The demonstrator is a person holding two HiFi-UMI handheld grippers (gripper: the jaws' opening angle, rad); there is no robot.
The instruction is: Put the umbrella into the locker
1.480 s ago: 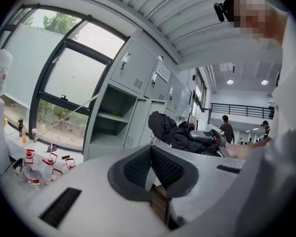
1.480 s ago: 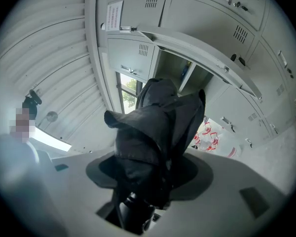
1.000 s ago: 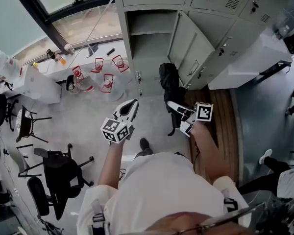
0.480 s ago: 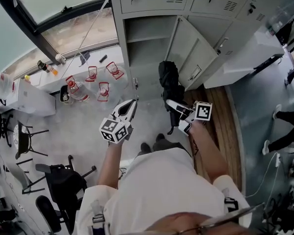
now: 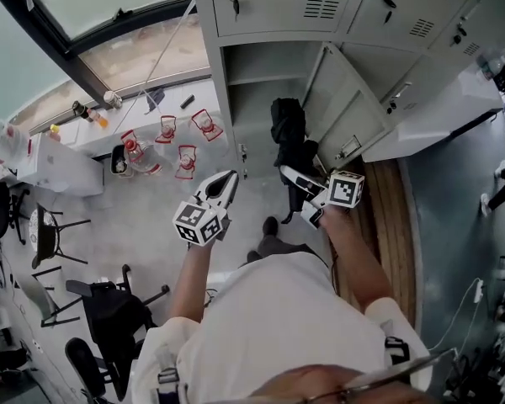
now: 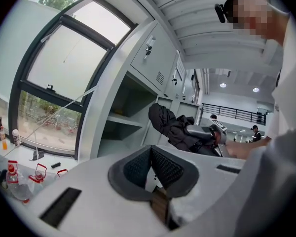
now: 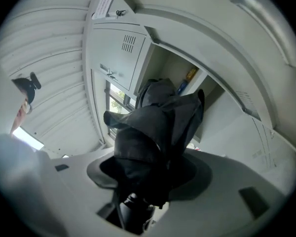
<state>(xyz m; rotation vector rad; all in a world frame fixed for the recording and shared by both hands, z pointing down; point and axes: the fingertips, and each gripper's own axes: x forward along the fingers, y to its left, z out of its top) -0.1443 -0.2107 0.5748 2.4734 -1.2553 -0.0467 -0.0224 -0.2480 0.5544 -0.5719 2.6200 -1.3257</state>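
**A:** so what's to be seen here, biggest first?

**B:** A bank of grey metal lockers is seen up top. One locker [image 5: 261, 74] is left open with a shelf inside, and its door [image 5: 345, 116] is swung out to the right.

**A:** and the umbrella?

**B:** A black folded umbrella [image 5: 288, 133] is held up just in front of that open locker, beside the door. Whether its top end is inside can't be told. It's clamped near its lower end by the right hand-held gripper [image 5: 299, 194], with the jaws spread wide around the bunched fabric. The left hand-held gripper [image 5: 227, 179] is held off to the left, pads pressed together on nothing. Little red-topped bottles [image 5: 185, 154] are stood on the white tabletop [image 5: 101, 129] by the window.
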